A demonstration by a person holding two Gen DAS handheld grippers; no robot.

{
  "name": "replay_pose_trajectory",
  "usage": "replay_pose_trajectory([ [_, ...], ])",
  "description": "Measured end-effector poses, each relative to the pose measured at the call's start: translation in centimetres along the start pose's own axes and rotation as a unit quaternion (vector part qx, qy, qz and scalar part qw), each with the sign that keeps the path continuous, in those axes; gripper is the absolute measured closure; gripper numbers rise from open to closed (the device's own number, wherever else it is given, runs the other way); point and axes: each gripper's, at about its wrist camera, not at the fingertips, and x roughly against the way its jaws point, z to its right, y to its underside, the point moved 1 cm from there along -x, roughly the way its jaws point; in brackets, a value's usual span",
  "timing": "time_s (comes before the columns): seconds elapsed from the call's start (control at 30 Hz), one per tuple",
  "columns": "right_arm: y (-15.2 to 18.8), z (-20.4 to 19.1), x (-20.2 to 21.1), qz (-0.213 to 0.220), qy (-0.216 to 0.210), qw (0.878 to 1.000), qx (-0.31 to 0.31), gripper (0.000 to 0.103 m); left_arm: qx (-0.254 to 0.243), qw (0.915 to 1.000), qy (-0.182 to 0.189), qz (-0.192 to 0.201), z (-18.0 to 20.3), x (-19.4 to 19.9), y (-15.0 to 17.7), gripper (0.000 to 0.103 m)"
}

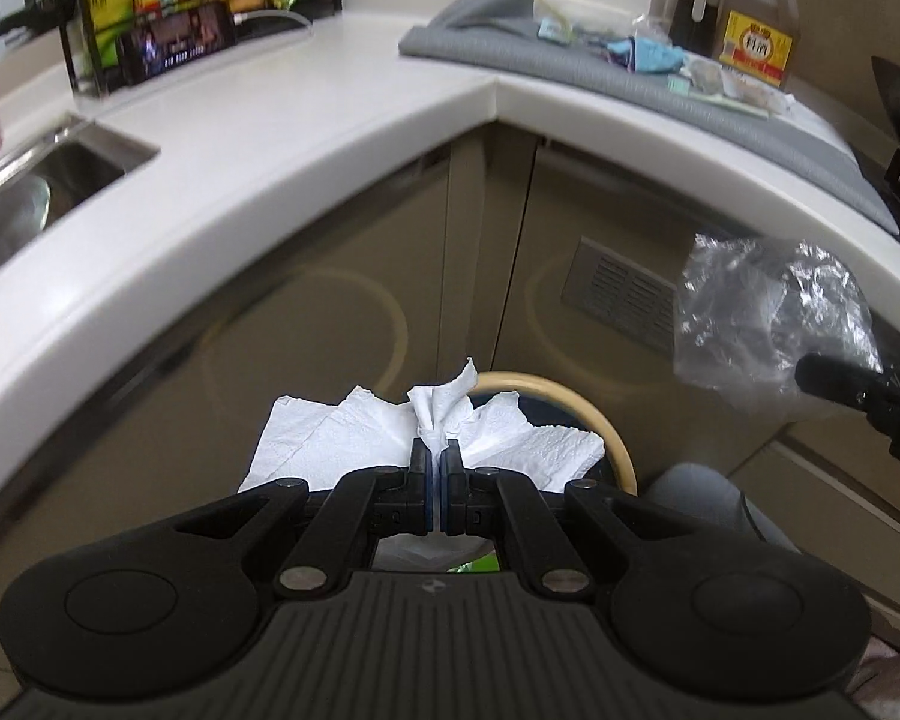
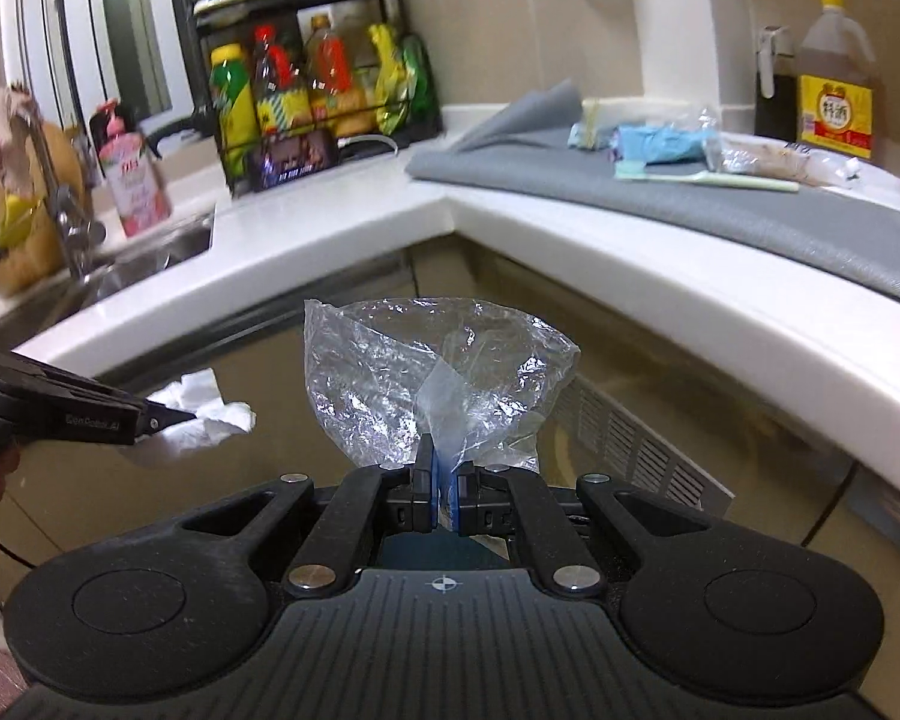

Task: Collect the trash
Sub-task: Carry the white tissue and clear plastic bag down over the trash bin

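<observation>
Left gripper (image 1: 437, 461) fingers clamped on white paper towel (image 1: 354, 438), above the bin rim (image 1: 594, 414); right gripper (image 2: 444, 468) pinches clear plastic bag (image 2: 402, 372) at three o'clock, below the tabletop (image 1: 282, 138) edge

Your left tool (image 1: 437, 455) holds a paper towel (image 1: 354, 438) over the bin (image 1: 600, 420) in front of the corner cabinets. To its right, your right tool (image 2: 446, 461) holds a plastic bag (image 2: 414, 372). Behind, the bench (image 1: 306, 120) carries a mat (image 1: 630, 96) with scraps (image 1: 648, 54); the sink (image 1: 42, 180) lies left.
</observation>
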Motion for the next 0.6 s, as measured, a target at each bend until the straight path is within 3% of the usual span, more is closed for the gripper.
replay_pose_trajectory([
  [0.6, 0.1, -1.0, -2.2, -0.055, -0.001, 0.998, 0.019, 0.099, 0.012, 0.9993, 0.013, -0.033, -0.6, -1.8, 0.8, 0.101],
])
